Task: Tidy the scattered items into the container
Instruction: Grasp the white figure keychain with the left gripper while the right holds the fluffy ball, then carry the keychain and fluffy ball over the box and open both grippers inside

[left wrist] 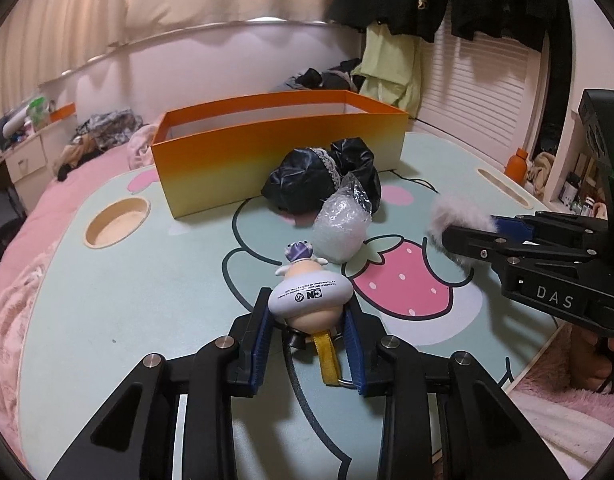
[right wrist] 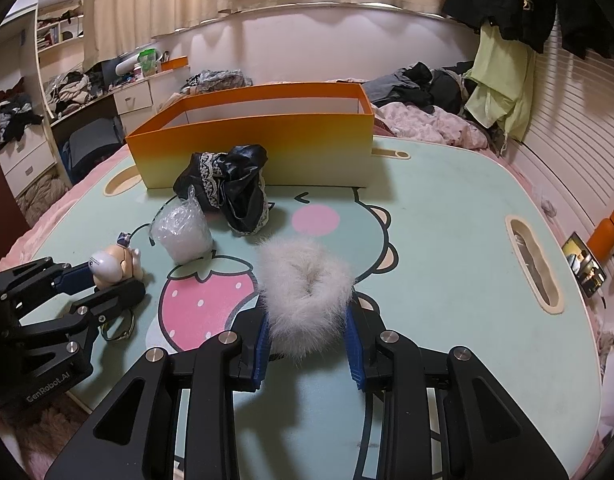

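Left fingers clamp the figurine; right fingers clamp the fur scrunchie.

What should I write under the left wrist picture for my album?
Left gripper jaws clamp a toy figure before the orange box.

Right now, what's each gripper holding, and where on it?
Left gripper pinches the toy figure across its rounded base. Right gripper clamps the fluffy scrunchie at its near edge.

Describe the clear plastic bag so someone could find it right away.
Start at the orange box on the cartoon table. In front lies a black lace-trimmed cloth; the clear plastic bag sits nearer, above the strawberry print, the only see-through, crinkly item.
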`<state>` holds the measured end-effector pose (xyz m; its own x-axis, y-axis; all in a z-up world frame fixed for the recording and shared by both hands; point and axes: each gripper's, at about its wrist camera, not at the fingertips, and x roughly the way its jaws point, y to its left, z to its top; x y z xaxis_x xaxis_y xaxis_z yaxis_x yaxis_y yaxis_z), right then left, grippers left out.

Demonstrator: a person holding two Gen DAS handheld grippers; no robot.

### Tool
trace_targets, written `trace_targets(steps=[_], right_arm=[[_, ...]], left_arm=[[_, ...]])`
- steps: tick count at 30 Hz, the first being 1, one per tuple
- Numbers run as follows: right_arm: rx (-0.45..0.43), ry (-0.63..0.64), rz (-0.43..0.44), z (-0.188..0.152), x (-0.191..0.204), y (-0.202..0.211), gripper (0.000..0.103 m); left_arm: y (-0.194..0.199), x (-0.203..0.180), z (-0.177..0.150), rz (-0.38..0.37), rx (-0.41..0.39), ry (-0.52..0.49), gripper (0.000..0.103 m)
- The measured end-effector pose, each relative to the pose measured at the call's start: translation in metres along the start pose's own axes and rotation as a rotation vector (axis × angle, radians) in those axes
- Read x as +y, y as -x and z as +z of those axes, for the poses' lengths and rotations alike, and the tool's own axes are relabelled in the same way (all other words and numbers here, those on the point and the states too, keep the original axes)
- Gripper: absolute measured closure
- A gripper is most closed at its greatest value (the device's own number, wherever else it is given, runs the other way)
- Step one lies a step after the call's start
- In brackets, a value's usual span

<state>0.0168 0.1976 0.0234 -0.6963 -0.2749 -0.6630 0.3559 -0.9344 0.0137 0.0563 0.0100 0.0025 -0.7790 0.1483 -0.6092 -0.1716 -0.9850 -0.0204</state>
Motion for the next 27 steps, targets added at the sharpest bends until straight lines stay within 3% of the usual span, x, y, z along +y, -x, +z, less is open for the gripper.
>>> trace_targets(steps=[17,21,27], right_arm=[[-0.033,0.005,0.014,0.003,0.0,0.008,0.07],[-0.056,0.03,0.004,0.01,0.002,0.014,0.07],[-0.128,0.043,0.036,0.043,-0.002,0.031,0.07]], left_arm=[[0.012,-0.003,0.012,-0.029,-0.037,-0.024,0.072],[0.017,0.003,0.03,-0.067,-0.051,0.013,0.072],[0.031,0.016,0.085,-0.041,-0.137,0.041,0.072]])
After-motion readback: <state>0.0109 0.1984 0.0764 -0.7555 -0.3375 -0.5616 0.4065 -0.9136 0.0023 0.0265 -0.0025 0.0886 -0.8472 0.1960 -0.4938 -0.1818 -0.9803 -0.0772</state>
